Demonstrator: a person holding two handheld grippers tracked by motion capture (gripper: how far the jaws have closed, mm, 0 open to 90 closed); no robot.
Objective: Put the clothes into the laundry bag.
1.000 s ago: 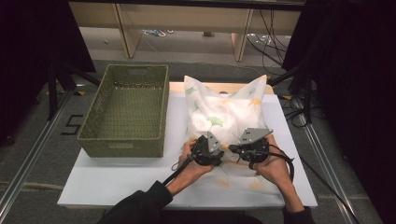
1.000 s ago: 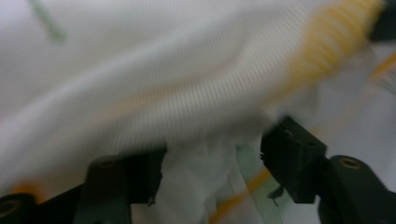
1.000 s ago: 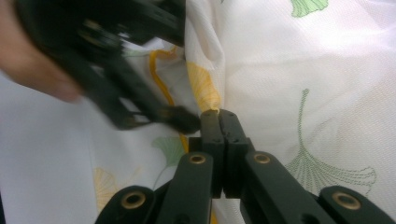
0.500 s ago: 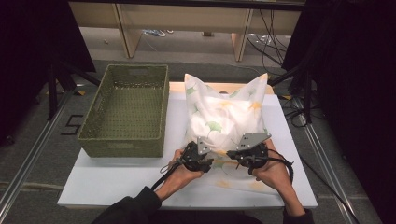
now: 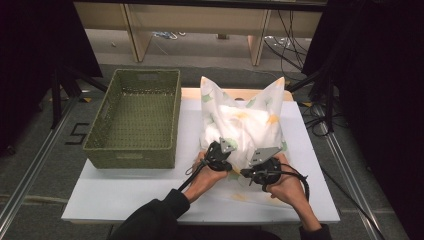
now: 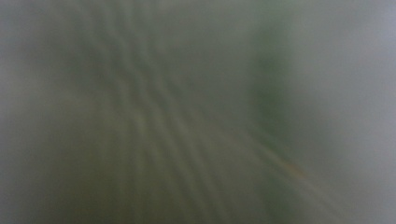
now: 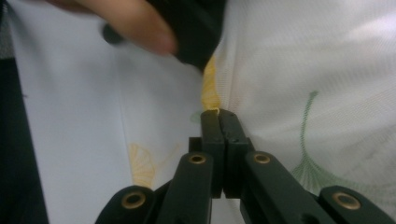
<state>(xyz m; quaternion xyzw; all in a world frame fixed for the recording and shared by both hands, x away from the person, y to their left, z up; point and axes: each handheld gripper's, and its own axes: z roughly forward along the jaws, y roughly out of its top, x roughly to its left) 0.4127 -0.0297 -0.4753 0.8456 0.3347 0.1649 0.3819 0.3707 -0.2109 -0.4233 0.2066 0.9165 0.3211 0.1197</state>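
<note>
A green woven basket is seen at the left of the white table, with a white leaf-printed pillowcase puffed up just beside it on the right. The left tool is pressed against the near left part of the pillowcase; its jaws have just been closing, but whether cloth is pinched between them cannot be told, since its own view is blurred by fabric. The right tool is held at the near edge, its jaws pressed together on a fold of the pillowcase.
</note>
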